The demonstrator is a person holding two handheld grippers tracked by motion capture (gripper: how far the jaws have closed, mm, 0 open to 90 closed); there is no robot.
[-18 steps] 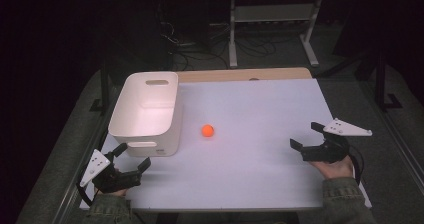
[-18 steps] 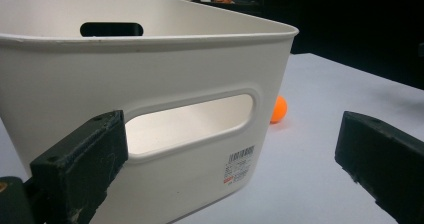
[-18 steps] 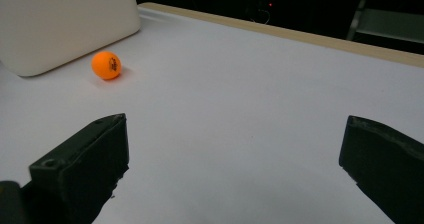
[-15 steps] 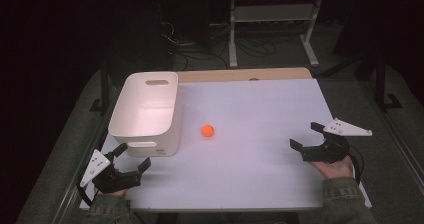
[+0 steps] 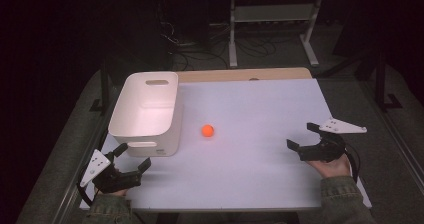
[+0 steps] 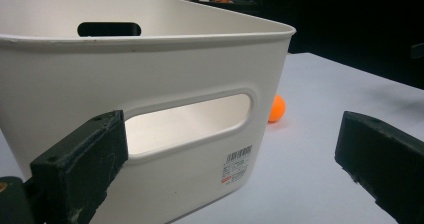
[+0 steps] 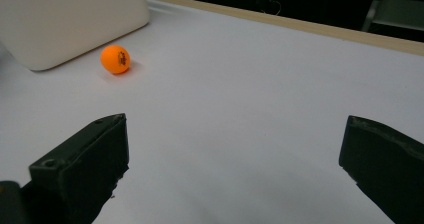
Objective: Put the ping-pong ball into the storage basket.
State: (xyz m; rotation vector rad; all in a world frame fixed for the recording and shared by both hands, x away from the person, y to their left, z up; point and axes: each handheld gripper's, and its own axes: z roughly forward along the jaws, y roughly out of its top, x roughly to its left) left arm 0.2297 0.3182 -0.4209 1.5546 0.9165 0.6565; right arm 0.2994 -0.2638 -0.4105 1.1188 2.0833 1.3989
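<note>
Orange and hard-shelled, the ball (image 5: 207,130) lies on the white desk (image 5: 260,174) just beside the white plastic bin (image 5: 145,134). It should be very light, smooth and quick to roll, so pinch it gently across its middle. Dark print on the ball and the bin's barcode sticker (image 6: 238,164) are unreadable. Left gripper (image 5: 131,159) and right gripper (image 5: 301,136) rest with jaws apart, empty.

In the high view, the left gripper (image 5: 131,158) sits at about 7 o'clock, held by the person's left hand (image 5: 114,184), jaws spread wide with nothing between them. The right gripper (image 5: 304,136) sits at about 4 o'clock, gripped by the right hand (image 5: 331,167), jaws likewise wide apart, pointing toward 10 o'clock.
</note>
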